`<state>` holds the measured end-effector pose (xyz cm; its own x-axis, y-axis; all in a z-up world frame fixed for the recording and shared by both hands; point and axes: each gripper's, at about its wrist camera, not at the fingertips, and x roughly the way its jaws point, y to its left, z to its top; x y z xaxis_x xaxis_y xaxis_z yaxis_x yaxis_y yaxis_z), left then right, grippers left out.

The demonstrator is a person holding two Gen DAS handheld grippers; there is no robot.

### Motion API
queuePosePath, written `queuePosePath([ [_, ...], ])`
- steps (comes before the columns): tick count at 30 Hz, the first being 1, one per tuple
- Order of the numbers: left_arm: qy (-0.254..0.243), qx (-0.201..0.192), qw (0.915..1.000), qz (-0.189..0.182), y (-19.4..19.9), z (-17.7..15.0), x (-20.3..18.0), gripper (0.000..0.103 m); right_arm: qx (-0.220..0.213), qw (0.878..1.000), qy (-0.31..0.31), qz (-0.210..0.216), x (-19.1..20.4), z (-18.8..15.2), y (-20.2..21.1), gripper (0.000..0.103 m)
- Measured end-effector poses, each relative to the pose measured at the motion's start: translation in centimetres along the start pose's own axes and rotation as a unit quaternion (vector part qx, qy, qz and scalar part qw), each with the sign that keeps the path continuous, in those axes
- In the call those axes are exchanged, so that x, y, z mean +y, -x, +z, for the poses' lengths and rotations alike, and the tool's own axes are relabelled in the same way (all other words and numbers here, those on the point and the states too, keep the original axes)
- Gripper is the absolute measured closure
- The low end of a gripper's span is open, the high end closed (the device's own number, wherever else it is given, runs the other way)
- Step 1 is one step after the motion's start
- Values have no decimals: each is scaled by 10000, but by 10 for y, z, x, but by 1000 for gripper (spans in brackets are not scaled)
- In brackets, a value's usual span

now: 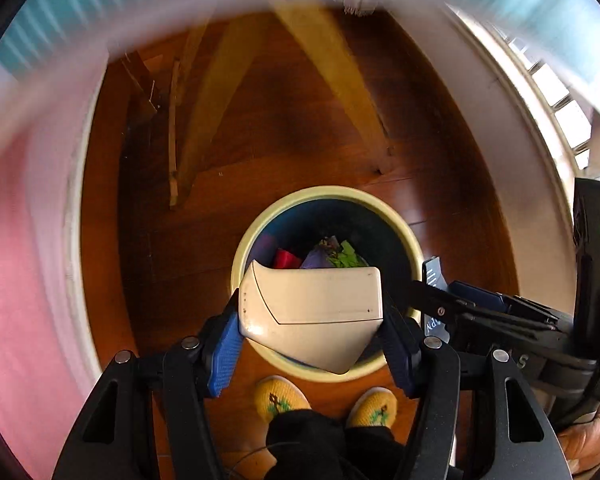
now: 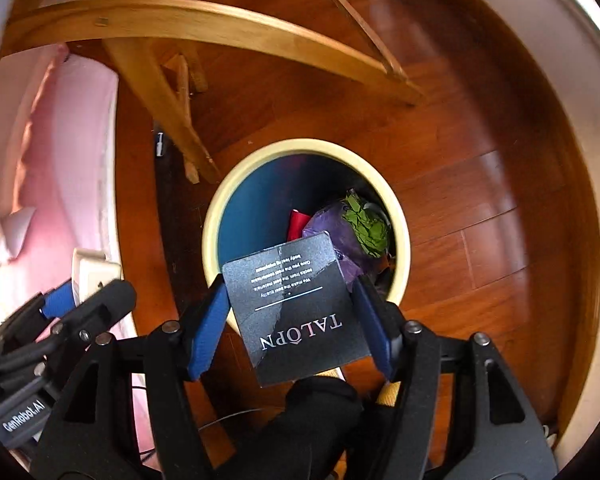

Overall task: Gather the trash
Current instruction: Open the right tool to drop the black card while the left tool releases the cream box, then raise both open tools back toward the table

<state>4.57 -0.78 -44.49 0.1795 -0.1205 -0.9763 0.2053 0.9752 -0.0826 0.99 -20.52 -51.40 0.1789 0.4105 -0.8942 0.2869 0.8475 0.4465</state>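
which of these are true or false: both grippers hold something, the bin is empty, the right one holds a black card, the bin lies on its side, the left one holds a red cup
1. Both grippers hold something. True: the left gripper and the right gripper each clamp an item.
2. The bin is empty. False: the bin already holds a purple wrapper, green crumpled paper and a red piece.
3. The right gripper holds a black card. True: it is the black card printed TALOPN.
4. The bin lies on its side. False: it stands upright on the wooden floor, opening upward.
5. The left gripper holds a red cup. False: it holds a cream plastic piece.
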Motion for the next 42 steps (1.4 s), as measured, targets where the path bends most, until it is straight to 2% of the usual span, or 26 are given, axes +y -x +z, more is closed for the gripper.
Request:
queuePosePath([
  [1,9,4,10000,-33,-9,0,3,32,53,9999,-123,23,-5,2,-11,41],
  [2,30,-13,10000,-16,-18,-1,8,18,72,9998,-206,-2,-7,2,-17,36],
  [3,53,-38,10000,-8,-23,-2,10,11,67,9996,-282,-19,-9,3,-23,29],
  [4,71,-72,9999,-10,-27,-2,14,8,43,9994,-339,-13,-11,4,-26,28],
  [10,124,-120,9997,151,-35,-8,28,8,-70,9996,-232,-120,-7,6,-32,27],
  [18,210,-273,9991,253,13,-8,32,8,-185,9996,-44,-192,16,5,9,27],
  [22,241,-358,9988,229,55,-6,25,8,-283,9993,-4,-236,33,0,49,27],
  [30,133,-713,9973,66,178,1,10,8,-554,9979,240,-252,80,-13,163,27],
  [37,-71,-1191,9928,-116,296,9,-6,8,-1024,9927,599,-224,126,-16,274,27],
  [42,-229,-1573,9871,-197,365,20,-14,8,-1429,9850,924,-279,162,-13,342,27],
])
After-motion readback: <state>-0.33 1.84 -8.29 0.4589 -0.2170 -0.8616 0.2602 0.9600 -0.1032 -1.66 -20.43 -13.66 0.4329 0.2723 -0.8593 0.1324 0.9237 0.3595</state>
